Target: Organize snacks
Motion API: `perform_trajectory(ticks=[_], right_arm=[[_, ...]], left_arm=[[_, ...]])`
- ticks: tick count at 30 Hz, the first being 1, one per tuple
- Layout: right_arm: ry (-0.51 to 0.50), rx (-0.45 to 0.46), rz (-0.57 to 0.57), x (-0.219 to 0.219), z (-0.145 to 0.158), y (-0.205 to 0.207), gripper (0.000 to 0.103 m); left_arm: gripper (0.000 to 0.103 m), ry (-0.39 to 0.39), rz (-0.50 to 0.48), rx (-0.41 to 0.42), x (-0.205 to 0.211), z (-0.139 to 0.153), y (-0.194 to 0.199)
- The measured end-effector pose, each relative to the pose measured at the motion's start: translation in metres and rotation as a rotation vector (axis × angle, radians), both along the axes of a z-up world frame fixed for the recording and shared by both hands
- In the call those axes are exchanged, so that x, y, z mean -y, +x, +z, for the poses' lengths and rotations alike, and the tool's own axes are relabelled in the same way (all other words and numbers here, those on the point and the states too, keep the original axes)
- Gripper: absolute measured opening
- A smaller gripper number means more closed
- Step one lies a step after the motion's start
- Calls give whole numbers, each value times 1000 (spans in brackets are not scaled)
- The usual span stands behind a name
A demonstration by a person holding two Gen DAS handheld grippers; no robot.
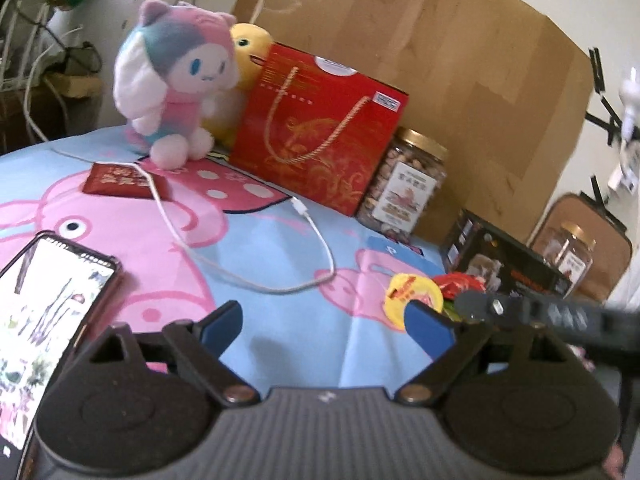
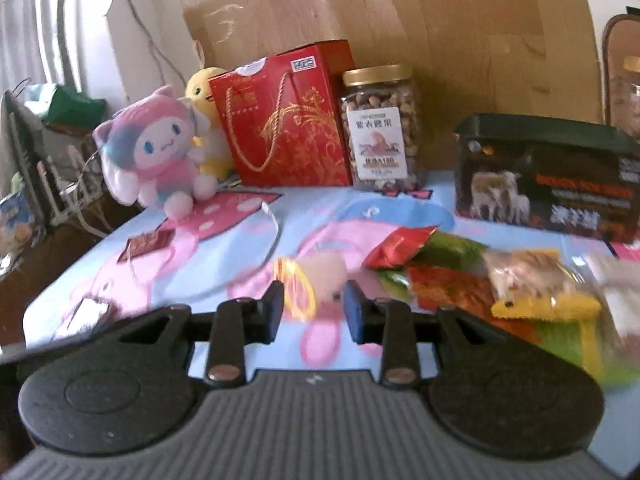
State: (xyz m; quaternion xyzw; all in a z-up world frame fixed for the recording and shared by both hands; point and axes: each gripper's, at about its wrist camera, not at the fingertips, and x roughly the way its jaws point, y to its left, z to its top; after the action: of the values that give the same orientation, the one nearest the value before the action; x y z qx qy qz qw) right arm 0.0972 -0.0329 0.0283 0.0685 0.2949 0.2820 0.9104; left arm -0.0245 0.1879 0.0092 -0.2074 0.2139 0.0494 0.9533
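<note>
Left claw spread, empty — only its view shows the phone; right claw half-spread, empty.

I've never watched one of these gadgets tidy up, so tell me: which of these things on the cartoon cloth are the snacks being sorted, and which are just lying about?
Part of the job:
- nut jar
- red gift box
- dark box
- loose snack packets
- round yellow snack

Just lying about:
- pink plush toy
- yellow plush toy
- phone
- white cable
- small red envelope
</note>
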Motion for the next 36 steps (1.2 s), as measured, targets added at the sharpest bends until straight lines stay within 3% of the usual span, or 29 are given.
perform_trajectory(ticks=[8,13,15,17,18,26,30,32,36], right_arm=[[199,-295,-85,-9,-6,61,38],[232,-386,-107,-12,-18,68,44],[241,-382,-71,-14,-22,66,47],[249,-390,-2,-16,-22,62,36],[239,-392,29,-18,-21,59,36],[31,-246,136,-14,-6,17,36],[-28,-229,292,-7,3,7,39],[-32,-159,272,-1,14,6,56],[4,-81,138,5,33,35,59]], left_arm=[[93,1,4,17,0,0,-3],[93,5,-4,16,1,0,-3],[93,3,-4,16,1,0,-3],[93,1,-4,15,1,0,-3],[93,-1,-3,14,0,0,-3],[93,-36,0,17,-4,-2,-3],[93,-61,0,2,-9,-4,-1],[93,-63,3,-1,-9,-4,-1],[93,-29,2,-5,-4,-3,0]])
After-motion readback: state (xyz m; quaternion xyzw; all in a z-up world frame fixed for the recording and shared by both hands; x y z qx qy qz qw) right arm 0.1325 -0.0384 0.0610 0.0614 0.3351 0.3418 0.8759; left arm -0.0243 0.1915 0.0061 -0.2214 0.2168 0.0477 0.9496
